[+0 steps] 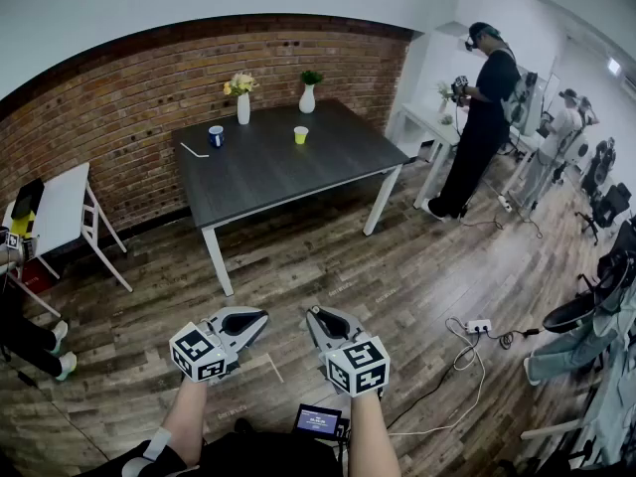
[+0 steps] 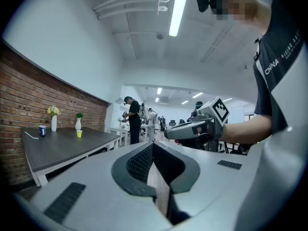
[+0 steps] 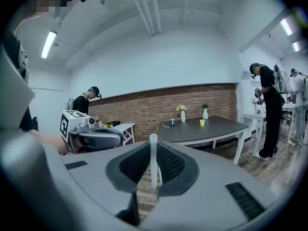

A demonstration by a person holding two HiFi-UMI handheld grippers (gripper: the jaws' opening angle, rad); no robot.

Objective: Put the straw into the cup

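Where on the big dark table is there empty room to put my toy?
The whole front half of the table is bare, and so is the right end past the yellow cup. The back is crowded: straw, blue cup, flower vase, plant vase.

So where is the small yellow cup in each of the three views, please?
Head view: yellow cup upper middle, on the dark table.
Left gripper view: cup small, at the left, about middle height.
Right gripper view: cup right of centre.
Shared landmark: the white vase with a green plant, close by the cup.
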